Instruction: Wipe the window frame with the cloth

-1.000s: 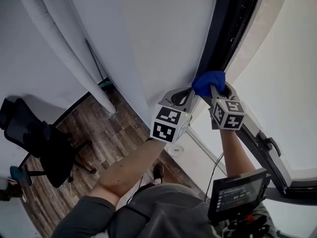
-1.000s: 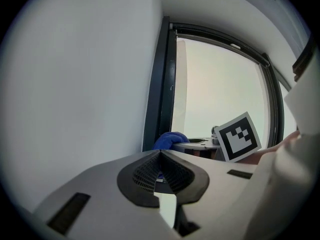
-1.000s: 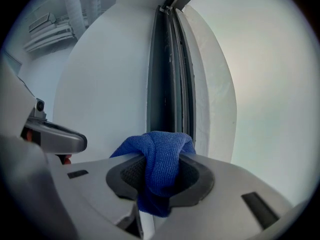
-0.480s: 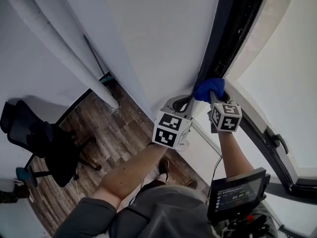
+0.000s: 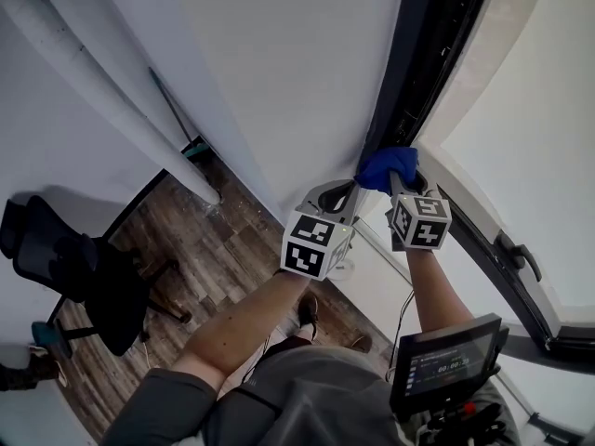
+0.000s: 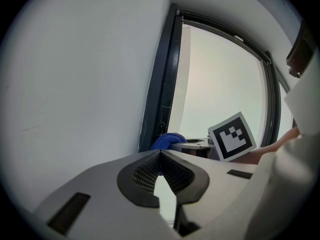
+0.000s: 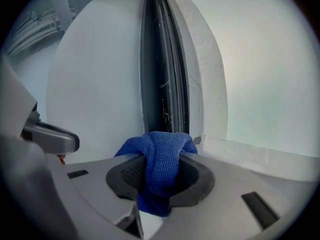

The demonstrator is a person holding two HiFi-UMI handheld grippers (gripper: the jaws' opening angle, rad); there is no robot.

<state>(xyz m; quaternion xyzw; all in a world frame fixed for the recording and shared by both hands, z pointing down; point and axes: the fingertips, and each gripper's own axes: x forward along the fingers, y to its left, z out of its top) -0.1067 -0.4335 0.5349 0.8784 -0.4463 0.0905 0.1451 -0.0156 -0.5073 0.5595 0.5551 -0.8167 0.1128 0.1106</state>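
Observation:
A dark window frame [image 5: 429, 54] runs up beside the white wall; it shows as a grooved grey channel [image 7: 162, 59] in the right gripper view and as a dark upright [image 6: 160, 94] in the left one. My right gripper [image 5: 398, 177] is shut on a bunched blue cloth [image 5: 389, 167], which presses against the foot of the frame [image 7: 161, 154]. My left gripper [image 5: 342, 196] sits just left of it against the wall, jaws closed with nothing between them; the blue cloth [image 6: 167, 140] peeks beyond its tips.
White wall [image 5: 279, 72] lies left of the frame, bright window glass [image 5: 521, 137] right. A window handle [image 5: 516, 254] sticks out lower right. Below are wood flooring [image 5: 204, 249], a black office chair [image 5: 65, 268] and a small screen [image 5: 444, 362] at my waist.
Both grippers and the cloth have slid a little down and left along the frame; the view has shifted slightly. Grip states are unchanged.

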